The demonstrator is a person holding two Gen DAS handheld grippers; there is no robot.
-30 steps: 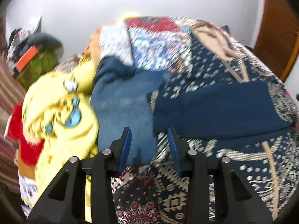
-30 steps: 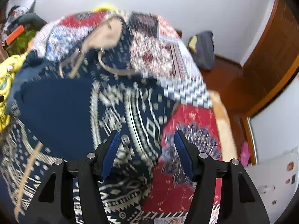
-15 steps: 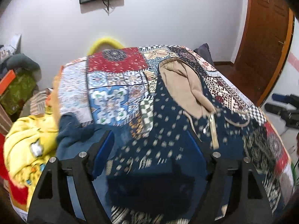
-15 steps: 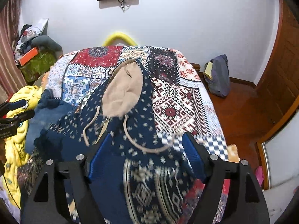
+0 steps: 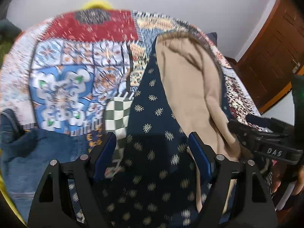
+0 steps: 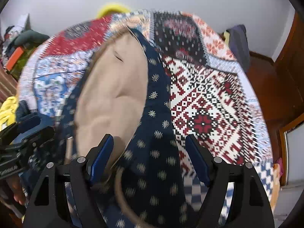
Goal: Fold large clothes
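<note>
A navy patterned hoodie (image 5: 152,125) with a beige-lined hood (image 5: 190,83) lies on a bed covered by a patchwork quilt (image 5: 62,79). My left gripper (image 5: 152,142) is open, its jaws wide apart just above the hoodie's left shoulder by the hood. My right gripper (image 6: 149,145) is open over the hoodie's right shoulder (image 6: 157,136), with the hood (image 6: 112,96) to its left and a beige drawstring (image 6: 121,195) below. Each gripper shows in the other's view, the right one (image 5: 266,142) and the left one (image 6: 22,142).
Blue jeans (image 5: 28,152) and a yellow garment (image 6: 7,108) lie at the bed's left edge. A wooden door (image 5: 273,57) stands at right. A dark bag (image 6: 237,43) sits on the floor by the far wall. Clutter (image 6: 17,55) is piled at left.
Both grippers have moved forward and down toward the hood end of the hoodie, now close over its shoulders. Both stay open.
</note>
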